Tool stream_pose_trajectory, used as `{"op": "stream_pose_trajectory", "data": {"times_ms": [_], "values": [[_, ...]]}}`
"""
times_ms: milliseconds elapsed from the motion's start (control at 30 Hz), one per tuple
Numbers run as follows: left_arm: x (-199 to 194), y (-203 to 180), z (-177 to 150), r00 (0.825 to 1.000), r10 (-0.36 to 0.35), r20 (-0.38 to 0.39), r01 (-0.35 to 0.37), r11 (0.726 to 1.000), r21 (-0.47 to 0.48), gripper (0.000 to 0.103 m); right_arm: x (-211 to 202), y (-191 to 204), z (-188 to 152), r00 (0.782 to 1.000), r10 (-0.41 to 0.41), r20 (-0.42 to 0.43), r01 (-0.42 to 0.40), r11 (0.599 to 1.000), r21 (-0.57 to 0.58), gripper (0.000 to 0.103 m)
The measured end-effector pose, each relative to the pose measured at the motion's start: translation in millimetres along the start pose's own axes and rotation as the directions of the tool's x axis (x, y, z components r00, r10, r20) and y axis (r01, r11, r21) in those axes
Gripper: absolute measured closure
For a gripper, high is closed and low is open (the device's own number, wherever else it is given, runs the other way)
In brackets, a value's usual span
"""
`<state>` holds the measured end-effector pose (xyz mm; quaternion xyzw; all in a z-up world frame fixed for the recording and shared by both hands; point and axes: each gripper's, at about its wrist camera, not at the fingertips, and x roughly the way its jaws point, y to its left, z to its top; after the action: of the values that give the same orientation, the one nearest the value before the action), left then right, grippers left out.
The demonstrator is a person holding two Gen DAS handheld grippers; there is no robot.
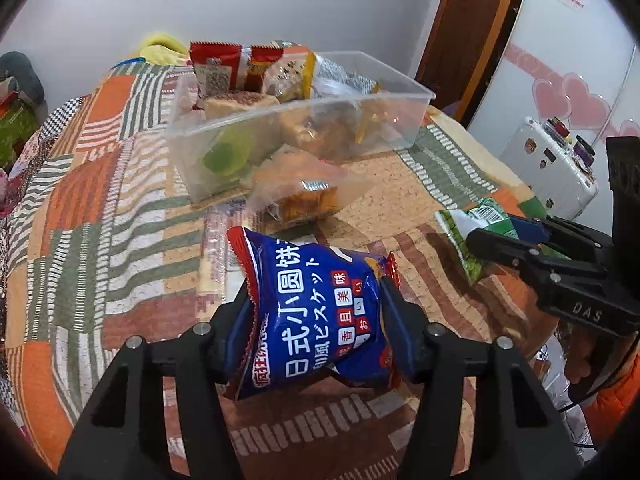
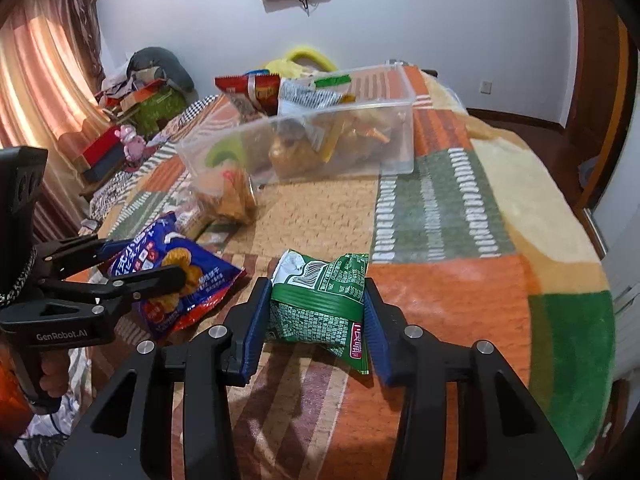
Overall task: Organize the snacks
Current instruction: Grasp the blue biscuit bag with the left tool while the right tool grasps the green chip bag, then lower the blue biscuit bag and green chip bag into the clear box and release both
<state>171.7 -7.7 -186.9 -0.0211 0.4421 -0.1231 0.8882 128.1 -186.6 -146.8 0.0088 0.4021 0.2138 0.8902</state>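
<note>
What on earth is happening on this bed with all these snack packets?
A person is sorting snacks with two tools. The left hand-held gripper is shut on a blue crinkly biscuit packet, and the right hand-held gripper is shut on a green foil snack packet. Ahead, a clear plastic box on the patchwork blanket already holds several snacks.

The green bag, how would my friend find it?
Start at the clear box of snacks on the patchwork blanket. Nearer than it, the right gripper pinches the green bag. The left gripper beside it holds a blue bag.
</note>
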Motion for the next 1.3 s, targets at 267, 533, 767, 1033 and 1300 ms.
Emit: {"op": "stream_pose_trajectory", "data": {"times_ms": [267,533,767,1033,1300], "values": [[-30,4,20,0.996,0.0,0.086,0.001,1.0,-0.011,0.045,-13,-3,16,0.998,-0.017,0.061,0.016,1.0,0.007,0.062],[-37,13,58,0.986,0.029,0.164,-0.025,0.999,-0.026,0.045,-17,-2,43,0.992,-0.031,0.121,0.033,0.999,-0.013,0.062],[-25,30,95,0.978,0.051,0.201,-0.039,0.997,-0.064,0.045,-11,-4,70,0.984,-0.036,0.173,0.04,0.999,-0.022,0.062],[2,47,125,0.974,0.088,0.211,-0.068,0.992,-0.102,0.045,9,-7,98,0.977,-0.052,0.206,0.058,0.998,-0.02,0.062],[28,63,142,0.97,0.121,0.209,-0.096,0.987,-0.128,0.045,42,-15,120,0.98,-0.066,0.186,0.069,0.998,-0.01,0.062]]}}
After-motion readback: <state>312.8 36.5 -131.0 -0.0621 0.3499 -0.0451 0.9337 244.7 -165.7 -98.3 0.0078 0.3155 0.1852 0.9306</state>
